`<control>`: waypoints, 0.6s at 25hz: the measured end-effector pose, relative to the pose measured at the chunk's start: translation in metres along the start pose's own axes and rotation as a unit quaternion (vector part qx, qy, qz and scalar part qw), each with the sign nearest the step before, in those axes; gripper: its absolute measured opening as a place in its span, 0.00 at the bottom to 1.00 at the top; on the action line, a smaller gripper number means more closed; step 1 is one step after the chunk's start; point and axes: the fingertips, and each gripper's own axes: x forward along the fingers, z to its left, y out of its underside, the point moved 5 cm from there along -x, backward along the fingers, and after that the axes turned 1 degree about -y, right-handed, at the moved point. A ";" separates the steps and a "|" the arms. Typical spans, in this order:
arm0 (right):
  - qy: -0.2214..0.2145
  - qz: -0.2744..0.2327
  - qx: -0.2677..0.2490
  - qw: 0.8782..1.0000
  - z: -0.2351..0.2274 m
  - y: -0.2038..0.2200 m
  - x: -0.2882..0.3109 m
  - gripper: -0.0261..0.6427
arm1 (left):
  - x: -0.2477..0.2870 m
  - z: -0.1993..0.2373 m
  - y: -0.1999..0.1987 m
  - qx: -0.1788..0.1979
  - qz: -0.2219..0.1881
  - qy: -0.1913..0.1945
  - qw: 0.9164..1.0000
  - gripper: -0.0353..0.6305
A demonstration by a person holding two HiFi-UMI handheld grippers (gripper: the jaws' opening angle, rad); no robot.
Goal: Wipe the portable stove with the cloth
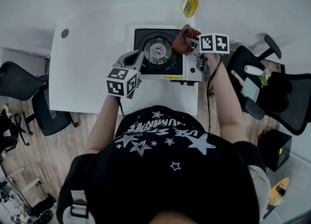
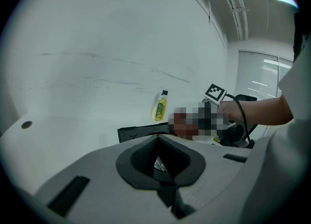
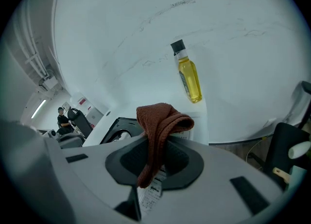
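Black T-shirt (image 1: 165, 169) printed with white stars; grey left gripper (image 1: 134, 59) and right gripper (image 1: 191, 43) carry black-and-white marker cubes (image 1: 121, 82) (image 1: 214, 43)

place: office | cues: white desk (image 1: 87, 72), swivel chairs (image 1: 19, 79), wood floor (image 1: 48, 150)

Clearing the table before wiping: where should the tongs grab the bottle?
Likely the bottle's wide body, below the narrow neck and cap, approached level from the stove side. It stands upright with the wall close behind it, so only the near side looks open.
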 end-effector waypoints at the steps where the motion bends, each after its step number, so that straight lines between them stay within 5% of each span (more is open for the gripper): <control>1: 0.001 -0.001 0.003 1.000 -0.002 0.000 -0.002 0.14 | 0.000 0.000 0.000 0.000 0.000 -0.001 1.000 0.06; 15: 0.030 -0.034 0.053 0.998 -0.038 0.012 -0.036 0.14 | 0.001 -0.010 -0.004 0.006 -0.004 0.009 1.000 0.06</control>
